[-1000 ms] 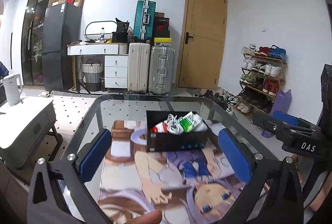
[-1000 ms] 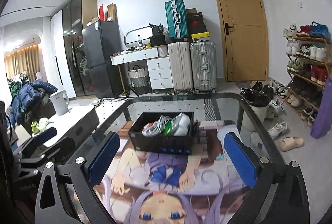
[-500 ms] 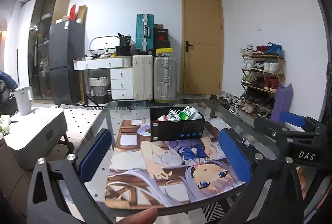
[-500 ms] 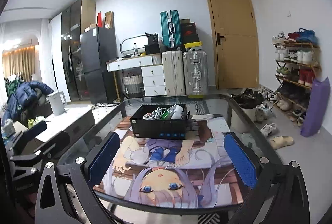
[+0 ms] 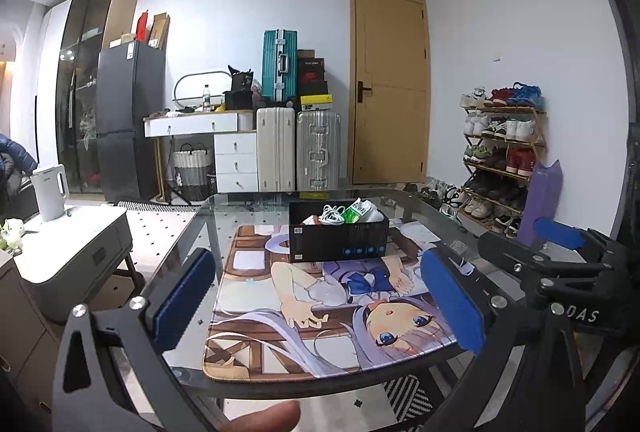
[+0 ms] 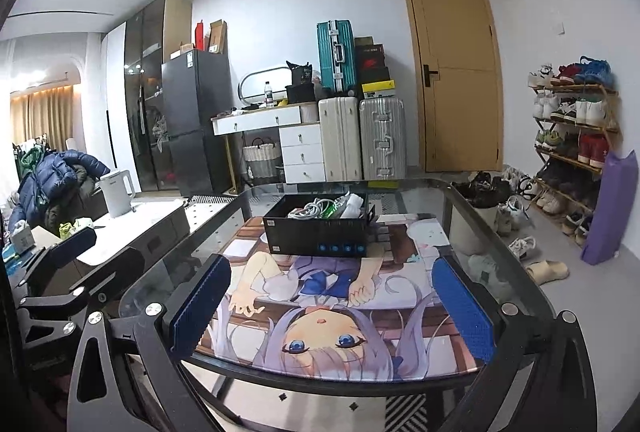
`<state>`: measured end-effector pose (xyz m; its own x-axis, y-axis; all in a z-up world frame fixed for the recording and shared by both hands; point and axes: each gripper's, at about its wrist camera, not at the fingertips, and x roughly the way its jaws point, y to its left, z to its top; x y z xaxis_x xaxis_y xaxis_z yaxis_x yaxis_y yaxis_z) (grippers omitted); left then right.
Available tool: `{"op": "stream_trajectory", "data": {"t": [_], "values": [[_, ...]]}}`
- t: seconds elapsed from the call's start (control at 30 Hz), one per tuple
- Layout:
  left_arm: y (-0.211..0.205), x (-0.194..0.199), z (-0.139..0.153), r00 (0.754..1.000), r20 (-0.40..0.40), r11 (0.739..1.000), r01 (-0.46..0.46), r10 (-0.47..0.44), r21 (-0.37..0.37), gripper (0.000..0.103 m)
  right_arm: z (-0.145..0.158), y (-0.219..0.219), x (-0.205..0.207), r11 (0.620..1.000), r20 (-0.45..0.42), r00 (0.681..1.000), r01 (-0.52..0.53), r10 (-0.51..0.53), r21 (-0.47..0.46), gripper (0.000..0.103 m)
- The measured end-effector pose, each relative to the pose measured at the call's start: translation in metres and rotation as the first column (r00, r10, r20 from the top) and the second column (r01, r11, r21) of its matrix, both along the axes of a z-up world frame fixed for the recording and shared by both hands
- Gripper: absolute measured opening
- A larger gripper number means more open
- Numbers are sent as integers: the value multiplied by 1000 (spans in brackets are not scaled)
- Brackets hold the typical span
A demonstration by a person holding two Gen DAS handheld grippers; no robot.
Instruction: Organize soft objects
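Note:
A black box (image 5: 338, 240) stands on the far part of an anime-print mat (image 5: 320, 312) on a glass table. It holds white cables (image 5: 333, 214), a green packet (image 5: 354, 213) and white soft items. The box also shows in the right wrist view (image 6: 318, 226). My left gripper (image 5: 318, 302) is open and empty, held back near the table's front edge. My right gripper (image 6: 330, 306) is open and empty, also near the front edge. The right gripper shows at the right of the left wrist view (image 5: 560, 264).
The glass table (image 6: 500, 232) has a dark rim. A low white side table with a kettle (image 5: 50, 197) stands at left. Suitcases (image 5: 298, 149), a drawer desk, a fridge and a door stand behind. A shoe rack (image 5: 502, 151) is at right.
Both grippers have pulled back and away from the box, which now looks smaller and farther. The table's front edge has come into view. Both grippers stay open.

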<state>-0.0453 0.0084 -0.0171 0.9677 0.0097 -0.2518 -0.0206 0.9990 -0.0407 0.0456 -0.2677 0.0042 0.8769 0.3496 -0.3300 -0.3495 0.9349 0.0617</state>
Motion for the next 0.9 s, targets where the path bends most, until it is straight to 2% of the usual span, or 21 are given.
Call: {"op": "stream_trajectory", "data": {"t": [0.17,0.9], "values": [[3,-2,0,1000,7,1000,-27,27,-6,103,0,0,-2,1000,10,1000,-14,14,1,102],[1,-5,3,1000,12,1000,-16,16,4,103,-4,-1,-5,1000,10,1000,-10,10,-1,102]]}}
